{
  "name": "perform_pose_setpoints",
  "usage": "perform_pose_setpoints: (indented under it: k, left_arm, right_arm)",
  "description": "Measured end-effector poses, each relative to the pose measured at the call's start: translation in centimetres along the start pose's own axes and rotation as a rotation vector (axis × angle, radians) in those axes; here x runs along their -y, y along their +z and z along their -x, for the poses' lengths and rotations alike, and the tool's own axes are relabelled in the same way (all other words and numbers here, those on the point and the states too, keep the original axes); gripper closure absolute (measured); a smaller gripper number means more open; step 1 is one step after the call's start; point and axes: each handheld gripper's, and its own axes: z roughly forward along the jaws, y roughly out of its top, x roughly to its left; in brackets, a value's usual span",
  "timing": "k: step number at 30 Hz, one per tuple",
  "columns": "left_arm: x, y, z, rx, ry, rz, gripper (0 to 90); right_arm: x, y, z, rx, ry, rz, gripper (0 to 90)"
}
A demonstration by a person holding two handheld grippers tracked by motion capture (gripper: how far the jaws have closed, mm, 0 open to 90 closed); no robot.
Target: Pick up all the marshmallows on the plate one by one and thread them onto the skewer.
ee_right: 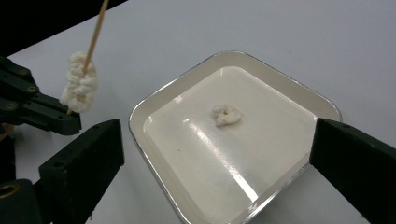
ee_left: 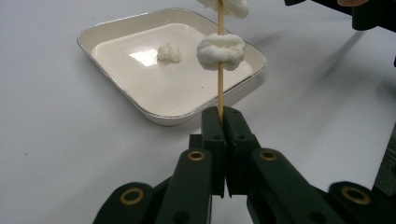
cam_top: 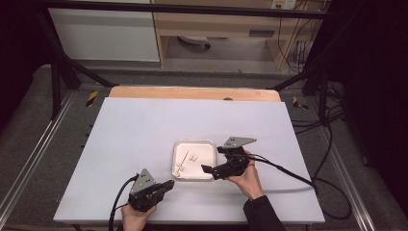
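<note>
Here, table [cam_top: 144, 139]: white top, no readable writing anywhere. Tray [ee_right: 187, 84]: cream, square, just ahead of the right claw [ee_right: 215, 154], whose jaws stand spread wide with nothing between them; one loose white puff [ee_right: 226, 115] inside. Skewer [ee_left: 220, 84]: pinched at its lower end by the left claw [ee_left: 223, 114], long axis upright, top cut off. Puffs on skewer [ee_left: 221, 50]: two visible, count uncertain.

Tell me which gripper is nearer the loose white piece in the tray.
Right. The right gripper is open at the tray's right edge, facing the loose white piece. The left gripper, shut on the skewer, sits off the tray's near-left corner.
</note>
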Motion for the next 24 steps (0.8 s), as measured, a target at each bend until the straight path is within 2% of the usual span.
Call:
perform_pose_setpoints:
  k: [7,13,16,20,24]
  left_arm:
    - [0.1,-0.2,-0.2,-0.001,-0.003,-0.001,88.3]
    - [0.1,-0.3,-0.4,-0.004,-0.002,-0.001,88.3]
    - [0.1,-0.3,-0.5,-0.004,-0.004,0.001,88.3]
    - [0.2,-0.3,-0.5,-0.003,-0.004,0.001,88.3]
    - [0.2,-0.3,-0.6,-0.005,-0.006,0.003,88.3]
  right_arm:
    - [-0.4,1.2,0.7,0.037,0.011,-0.037,0.8]
    - [-1.3,2.5,0.7,0.067,-0.013,-0.061,0.7]
    - [-1.6,3.1,0.6,0.059,-0.016,-0.067,0.9]
    - [-2.0,3.9,0.7,0.079,-0.032,-0.088,1.6]
    - [-2.4,4.6,1.0,0.073,-0.017,-0.064,5.0]
